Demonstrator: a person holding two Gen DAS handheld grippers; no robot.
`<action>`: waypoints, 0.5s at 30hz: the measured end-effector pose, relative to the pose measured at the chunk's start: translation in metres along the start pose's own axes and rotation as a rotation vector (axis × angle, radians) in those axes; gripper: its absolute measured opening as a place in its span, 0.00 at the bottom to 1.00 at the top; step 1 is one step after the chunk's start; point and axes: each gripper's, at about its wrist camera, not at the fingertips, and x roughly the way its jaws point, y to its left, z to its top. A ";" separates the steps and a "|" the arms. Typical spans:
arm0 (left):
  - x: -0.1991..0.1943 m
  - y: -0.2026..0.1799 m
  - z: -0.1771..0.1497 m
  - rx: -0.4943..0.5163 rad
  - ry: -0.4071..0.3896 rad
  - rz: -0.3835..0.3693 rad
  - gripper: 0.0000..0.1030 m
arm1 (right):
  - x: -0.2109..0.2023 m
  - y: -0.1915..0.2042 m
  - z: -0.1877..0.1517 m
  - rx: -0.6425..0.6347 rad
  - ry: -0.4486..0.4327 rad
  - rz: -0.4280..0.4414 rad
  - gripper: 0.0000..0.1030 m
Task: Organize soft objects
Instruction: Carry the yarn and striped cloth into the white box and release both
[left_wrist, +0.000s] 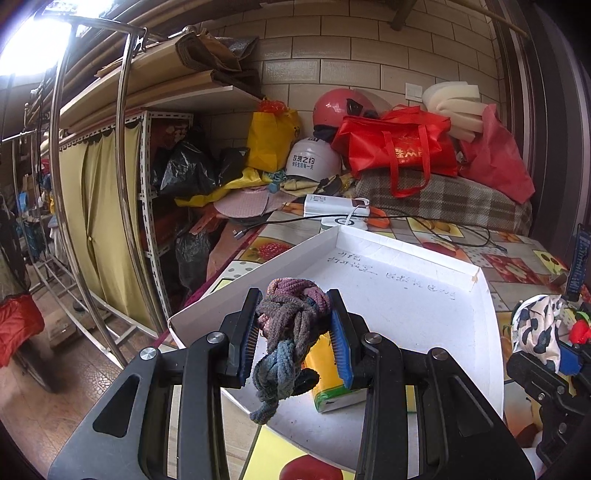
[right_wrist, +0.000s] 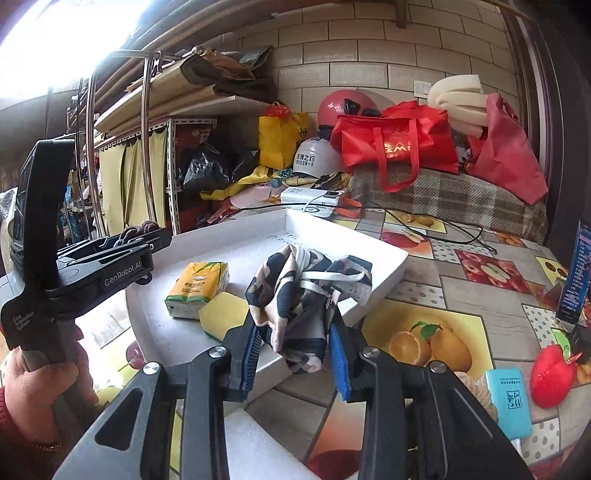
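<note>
My left gripper is shut on a braided purple-and-blue cloth and holds it above the near left part of a shallow white tray. My right gripper is shut on a black-and-white patterned cloth, held over the tray's near right edge. In the tray lie a yellow-green tissue pack and a yellow sponge. The left gripper also shows in the right wrist view, at the tray's left side. The right gripper with its cloth shows at the right of the left wrist view.
The table has a fruit-print cover. On it lie a red plush fruit, a teal pack, a white foam block, a power bank with black cable. Bags and helmets pile behind.
</note>
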 end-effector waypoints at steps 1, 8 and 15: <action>0.001 -0.002 0.001 0.013 -0.008 0.004 0.34 | 0.005 0.002 0.002 -0.002 0.003 0.002 0.33; 0.019 -0.001 0.008 0.045 -0.004 0.033 0.34 | 0.042 0.006 0.016 0.026 0.071 0.009 0.33; 0.021 0.003 0.007 0.023 0.016 0.076 0.88 | 0.052 0.006 0.016 0.036 0.122 0.008 0.64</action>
